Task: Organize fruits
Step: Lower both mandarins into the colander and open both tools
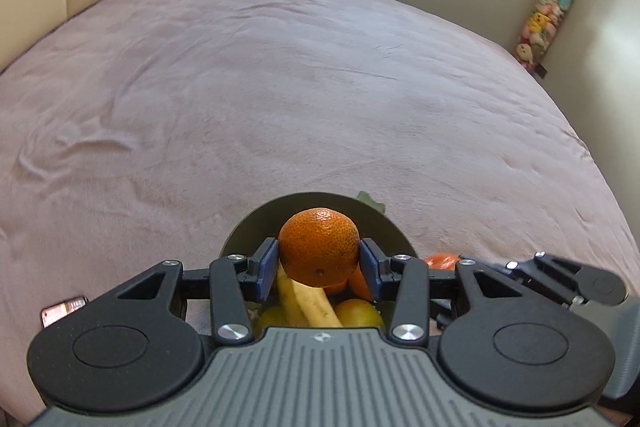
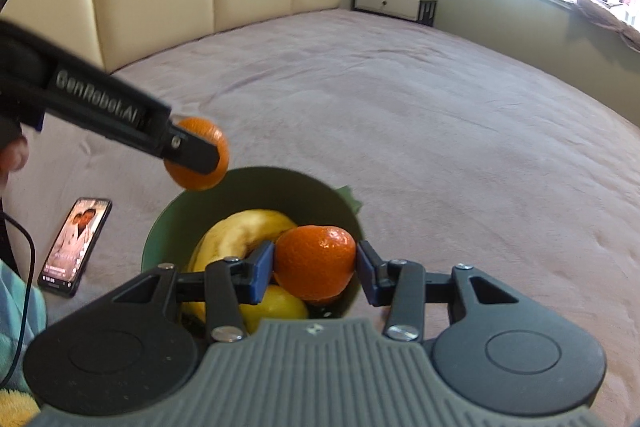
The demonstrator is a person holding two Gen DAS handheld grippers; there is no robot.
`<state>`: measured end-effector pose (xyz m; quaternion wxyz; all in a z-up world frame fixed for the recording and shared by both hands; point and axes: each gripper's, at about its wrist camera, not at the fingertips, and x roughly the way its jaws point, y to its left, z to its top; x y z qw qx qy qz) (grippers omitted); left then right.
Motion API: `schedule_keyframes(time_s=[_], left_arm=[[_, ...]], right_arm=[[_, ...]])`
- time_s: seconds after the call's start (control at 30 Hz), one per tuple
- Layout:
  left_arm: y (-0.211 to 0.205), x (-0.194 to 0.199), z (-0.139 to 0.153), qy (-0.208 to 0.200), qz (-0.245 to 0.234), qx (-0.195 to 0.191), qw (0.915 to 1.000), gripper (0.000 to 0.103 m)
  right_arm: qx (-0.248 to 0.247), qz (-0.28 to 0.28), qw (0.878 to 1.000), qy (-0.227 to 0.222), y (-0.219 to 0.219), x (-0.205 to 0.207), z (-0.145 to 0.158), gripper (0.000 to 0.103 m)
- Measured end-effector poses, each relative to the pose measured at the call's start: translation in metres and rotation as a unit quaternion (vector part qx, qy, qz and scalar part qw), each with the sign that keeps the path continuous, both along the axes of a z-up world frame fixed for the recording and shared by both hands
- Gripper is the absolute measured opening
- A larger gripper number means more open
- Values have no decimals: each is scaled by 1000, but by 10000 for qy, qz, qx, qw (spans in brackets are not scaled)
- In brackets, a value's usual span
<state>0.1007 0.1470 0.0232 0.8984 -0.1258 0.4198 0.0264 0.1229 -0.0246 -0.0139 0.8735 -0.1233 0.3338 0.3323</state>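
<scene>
Both grippers hover over the green bowl [image 2: 256, 187] near the bed's front edge, the left gripper [image 1: 319, 263] clamping one mandarin [image 1: 319, 251] and the right gripper [image 2: 316, 267] seemingly clamping another mandarin [image 2: 315, 261], apparently to drop them beside the banana [image 2: 240, 235].

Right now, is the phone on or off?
On. The phone lies face up on the bed, its screen lit and showing two people.

Right gripper [image 2: 315, 269] jaws pinch tangerine [image 2: 314, 263] over green bowl [image 2: 256, 189]; banana [image 2: 236, 237] inside.
</scene>
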Motion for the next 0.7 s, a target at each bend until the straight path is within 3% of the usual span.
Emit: schedule_keyframes(time_s=[0.23, 0.5, 0.7], left_arm=[[22, 5, -14, 457, 592, 11, 9972, 50], [32, 13, -39, 890, 725, -589, 9916, 50], [31, 16, -43, 941, 849, -463, 9909, 50]], right_arm=[[-233, 132, 9996, 105, 17, 6, -15, 42], [-264, 158, 9994, 156, 22, 13, -22, 42], [-264, 123, 9994, 161, 18, 16, -22, 43]])
